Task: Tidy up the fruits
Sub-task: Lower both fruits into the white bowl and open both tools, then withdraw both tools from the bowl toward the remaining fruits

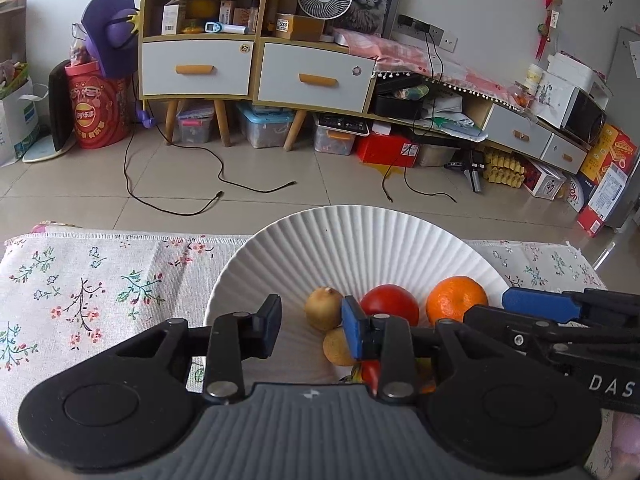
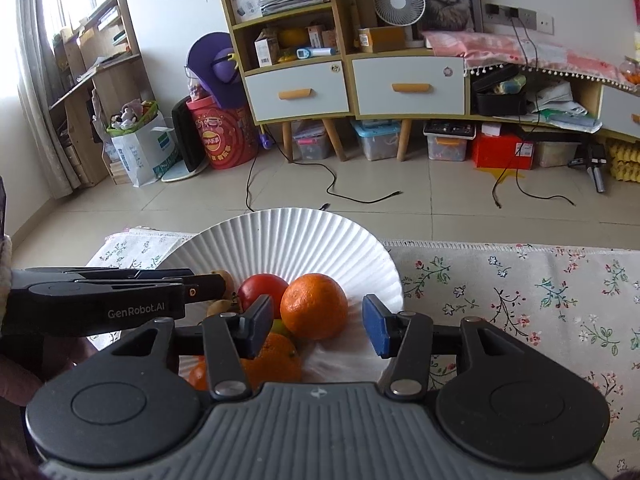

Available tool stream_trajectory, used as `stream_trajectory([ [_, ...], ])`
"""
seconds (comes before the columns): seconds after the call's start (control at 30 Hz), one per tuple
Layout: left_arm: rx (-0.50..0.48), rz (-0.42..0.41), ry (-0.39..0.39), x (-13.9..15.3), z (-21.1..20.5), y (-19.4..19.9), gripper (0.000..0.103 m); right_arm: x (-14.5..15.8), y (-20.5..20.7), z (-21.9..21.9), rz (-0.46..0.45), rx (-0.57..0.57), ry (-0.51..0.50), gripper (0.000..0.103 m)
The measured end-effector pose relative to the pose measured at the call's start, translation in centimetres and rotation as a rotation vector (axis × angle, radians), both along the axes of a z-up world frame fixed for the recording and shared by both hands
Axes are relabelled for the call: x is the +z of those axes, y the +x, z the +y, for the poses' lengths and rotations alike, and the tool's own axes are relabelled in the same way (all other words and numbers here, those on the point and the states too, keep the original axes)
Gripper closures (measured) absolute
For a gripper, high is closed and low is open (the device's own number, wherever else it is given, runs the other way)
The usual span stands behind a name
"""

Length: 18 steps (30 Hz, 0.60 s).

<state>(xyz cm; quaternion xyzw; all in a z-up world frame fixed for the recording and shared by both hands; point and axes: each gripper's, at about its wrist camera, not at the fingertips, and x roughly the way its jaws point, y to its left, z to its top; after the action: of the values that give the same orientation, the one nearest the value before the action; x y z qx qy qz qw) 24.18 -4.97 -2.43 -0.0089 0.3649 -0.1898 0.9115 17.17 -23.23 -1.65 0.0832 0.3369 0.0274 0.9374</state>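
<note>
My left gripper (image 1: 311, 326) is open a little, holding nothing; a small brown fruit (image 1: 323, 308) sits in the white plate (image 1: 352, 232) just past it. My right gripper (image 2: 318, 324) is open beside the orange (image 2: 314, 306), not squeezing. I think both fruits are dropped off. Next I pull back slowly.

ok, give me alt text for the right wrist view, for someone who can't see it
A white ribbed plate holding an orange, a red fruit and other fruit sits on a floral tablecloth. The right hand-held gripper hangs open over it, with nothing gripped. The left hand-held gripper reaches in from the left.
</note>
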Motion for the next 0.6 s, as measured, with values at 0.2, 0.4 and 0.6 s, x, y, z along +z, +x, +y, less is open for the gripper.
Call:
stream_trajectory([
  [0.2,0.002,-0.016,0.012,1.2,1.0,-1.2,0.057,1.1,-0.9,0.1,-0.009,-0.011,-0.009,0.049],
  [0.4,0.019,-0.014,0.026,2.1,2.4,-3.1,0.040,2.3,-2.5,0.7,-0.011,-0.017,-0.023,0.041],
  [0.6,0.034,-0.016,0.052,2.9,3.8,-5.4,0.022,3.1,-4.3,1.6,-0.015,-0.001,-0.039,0.030],
])
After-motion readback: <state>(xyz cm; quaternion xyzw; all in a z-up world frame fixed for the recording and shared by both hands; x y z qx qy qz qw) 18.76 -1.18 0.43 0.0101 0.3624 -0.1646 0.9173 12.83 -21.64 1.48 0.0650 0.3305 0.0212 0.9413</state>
